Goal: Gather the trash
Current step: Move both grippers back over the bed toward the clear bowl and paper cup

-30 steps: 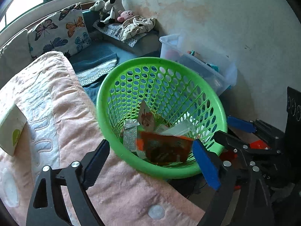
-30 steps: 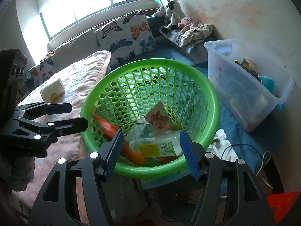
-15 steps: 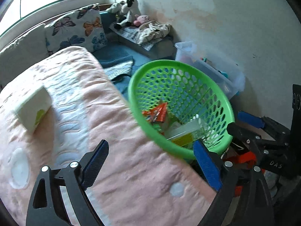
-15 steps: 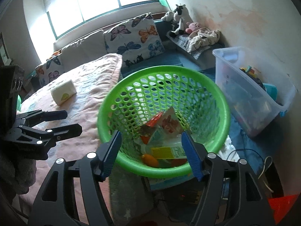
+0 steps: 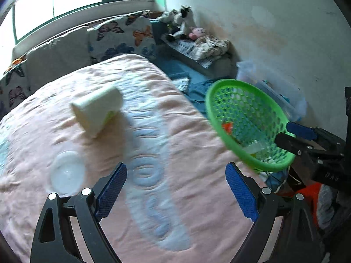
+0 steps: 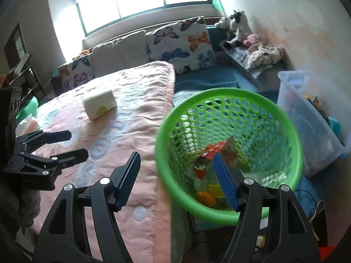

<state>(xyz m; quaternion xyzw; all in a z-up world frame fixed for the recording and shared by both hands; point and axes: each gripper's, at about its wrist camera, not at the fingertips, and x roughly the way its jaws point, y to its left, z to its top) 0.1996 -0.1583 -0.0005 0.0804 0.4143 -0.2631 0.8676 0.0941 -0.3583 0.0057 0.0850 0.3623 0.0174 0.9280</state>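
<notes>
L wrist: left gripper (image 5: 175,188) spread wide, nothing held, over quilted pink blanket (image 5: 153,197); white carton (image 5: 96,111) and clear round lid (image 5: 67,173) lie on it.
R wrist: right gripper (image 6: 176,179) jaws just opened more, empty, at rim of green perforated plastic basket (image 6: 285,131); wrappers (image 6: 219,153) seen inside.

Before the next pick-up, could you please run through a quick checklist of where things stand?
1. left gripper empty, jaws wide: ok.
2. right gripper empty, its jaws just opened further: ok.
3. Trash left on the pink blanket: cream wrapped pack and clear round lid: not ok.
4. green basket beside the bed, open top unobstructed: ok.
5. Earlier trash inside basket: ok.
6. Whether the lid is flat enough to pinch: cannot tell.
</notes>
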